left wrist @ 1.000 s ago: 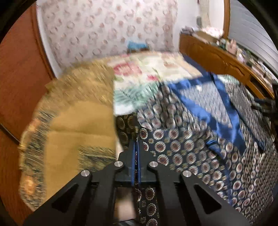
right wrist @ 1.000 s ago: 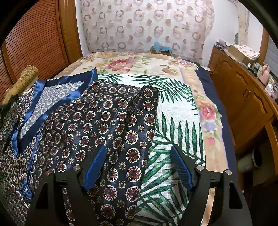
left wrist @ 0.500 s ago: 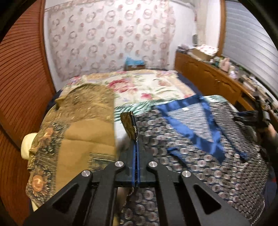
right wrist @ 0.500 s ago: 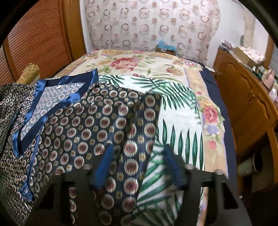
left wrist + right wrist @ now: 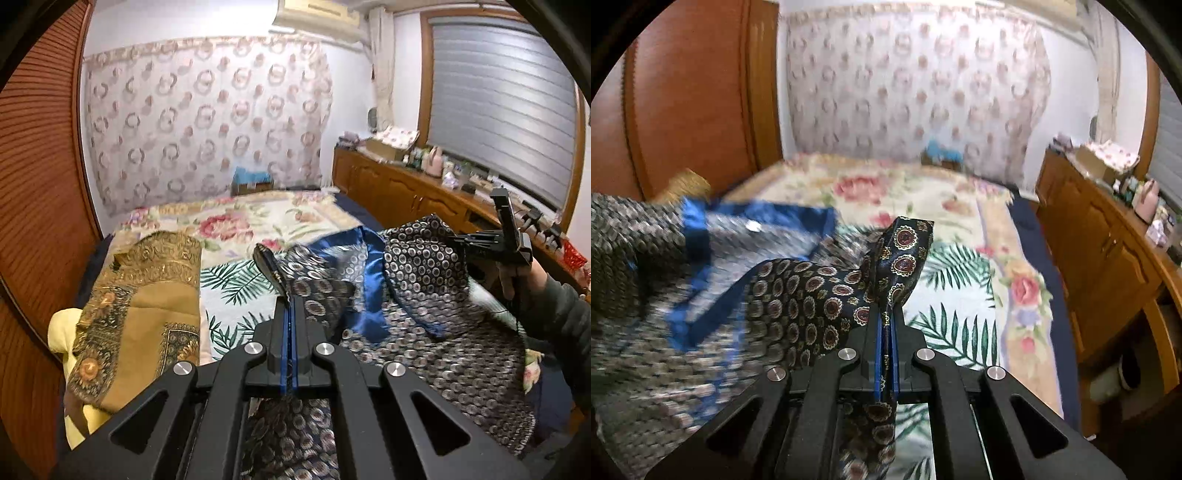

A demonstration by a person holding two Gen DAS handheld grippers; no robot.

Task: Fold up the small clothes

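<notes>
A dark navy garment (image 5: pixel 424 332) with round medallion print and blue satin trim is held up off the bed by both grippers. My left gripper (image 5: pixel 288 306) is shut on one edge of it, a fold sticking up past the fingertips. My right gripper (image 5: pixel 885 314) is shut on another edge of the same garment (image 5: pixel 798 295), which hangs off to the left, blurred. The right gripper also shows in the left wrist view (image 5: pixel 506 236), raised at the far right.
The bed (image 5: pixel 258 221) has a floral and palm-leaf cover. A gold patterned cloth (image 5: pixel 147 295) over a yellow pillow lies at the left. A wooden cabinet (image 5: pixel 1108 258) with clutter runs along the right. A wooden wall (image 5: pixel 33 184) stands at the left.
My right gripper closed on the garment's edge and lifted it. My left gripper rose with its held edge, so the garment came up off the bed.
</notes>
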